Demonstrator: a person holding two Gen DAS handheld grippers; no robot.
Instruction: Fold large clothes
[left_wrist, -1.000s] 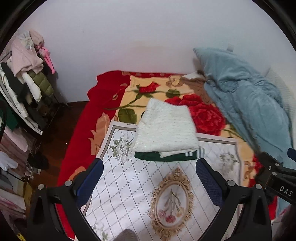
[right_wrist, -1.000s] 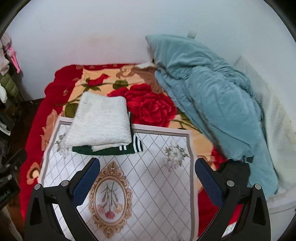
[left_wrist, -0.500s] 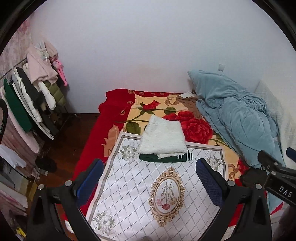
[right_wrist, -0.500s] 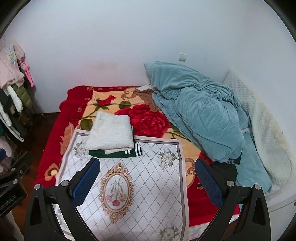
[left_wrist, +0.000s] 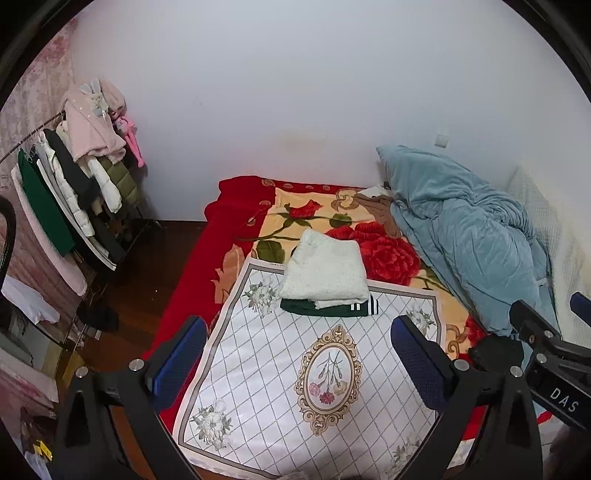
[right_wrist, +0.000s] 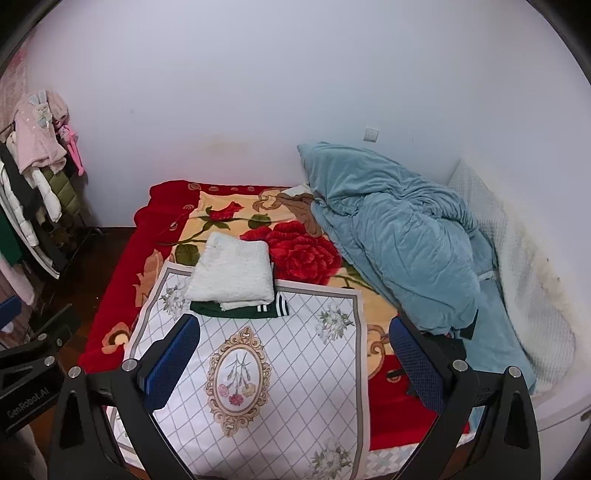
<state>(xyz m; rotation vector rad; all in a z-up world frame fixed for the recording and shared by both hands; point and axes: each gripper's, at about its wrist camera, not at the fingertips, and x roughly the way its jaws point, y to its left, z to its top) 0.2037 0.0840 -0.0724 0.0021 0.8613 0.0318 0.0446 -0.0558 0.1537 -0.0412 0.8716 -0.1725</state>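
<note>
Item: folded white garment (left_wrist: 325, 271) stacked on a folded green garment (left_wrist: 328, 308), mid-frame on the bed's patterned sheet (left_wrist: 295, 369), apparently parked as finished; you held the left hand-held gripper (left_wrist: 299, 354) and right hand-held gripper (right_wrist: 291, 354) open, empty, at lower frame.

Beyond the blue-padded fingers (left_wrist: 177, 354) lies a white cloth (left_wrist: 280, 384) crossed by a grey diamond grid, with pale flower sprays at its corners and a gold oval frame around pink and red blooms. Farther out, a white fuzzy garment (left_wrist: 327, 271) tops a dark green one (left_wrist: 328, 308) (white stripes at its edge). Under them spreads a red blanket (left_wrist: 236, 206) with big red roses on cream. Right of the fingers, a dusty blue quilt (left_wrist: 465, 240).
</note>
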